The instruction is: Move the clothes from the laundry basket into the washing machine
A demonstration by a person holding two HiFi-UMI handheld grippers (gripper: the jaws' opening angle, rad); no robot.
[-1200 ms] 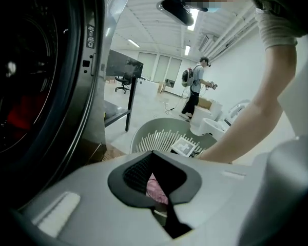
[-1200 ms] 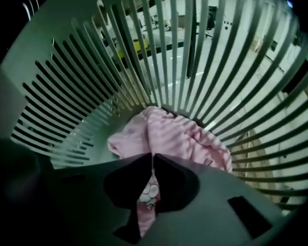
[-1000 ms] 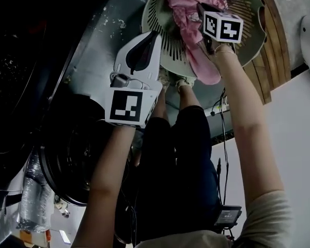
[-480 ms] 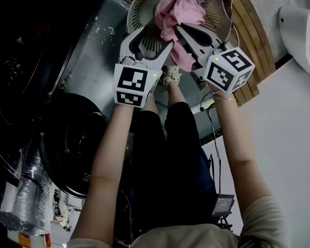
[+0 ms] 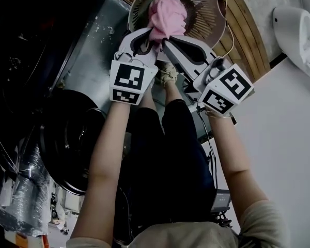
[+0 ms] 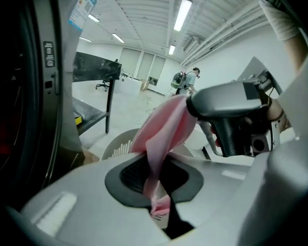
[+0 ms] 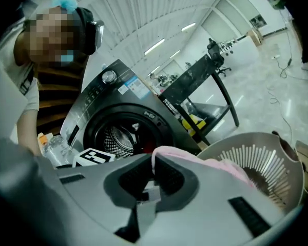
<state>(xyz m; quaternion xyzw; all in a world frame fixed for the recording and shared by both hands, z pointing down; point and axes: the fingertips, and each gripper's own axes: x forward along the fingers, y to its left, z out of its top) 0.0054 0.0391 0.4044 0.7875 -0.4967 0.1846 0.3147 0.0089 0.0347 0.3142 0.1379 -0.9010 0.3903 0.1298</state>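
Observation:
A pink garment (image 5: 167, 15) hangs bunched over the round slotted laundry basket (image 5: 206, 4). Both grippers hold it from below in the head view. My left gripper (image 5: 151, 35) has just been closing, and the pink cloth (image 6: 164, 132) runs down between its jaws, which pinch it. My right gripper (image 5: 166, 40) is shut on another fold of the same garment (image 7: 220, 165), with the basket (image 7: 262, 163) behind it. The washing machine (image 7: 120, 137) stands with its drum open. Its dark round front (image 5: 72, 149) lies to the left in the head view.
A wooden board (image 5: 248, 30) lies under the basket. A white appliance (image 5: 294, 25) sits at the upper right. A black table (image 7: 205, 91) stands beside the machine. A silver duct (image 5: 26, 195) runs at the lower left. The person's legs are below the grippers.
The right gripper rose out of the basket with the pink garment. The left gripper moved up to it, opened, then closed on the cloth.

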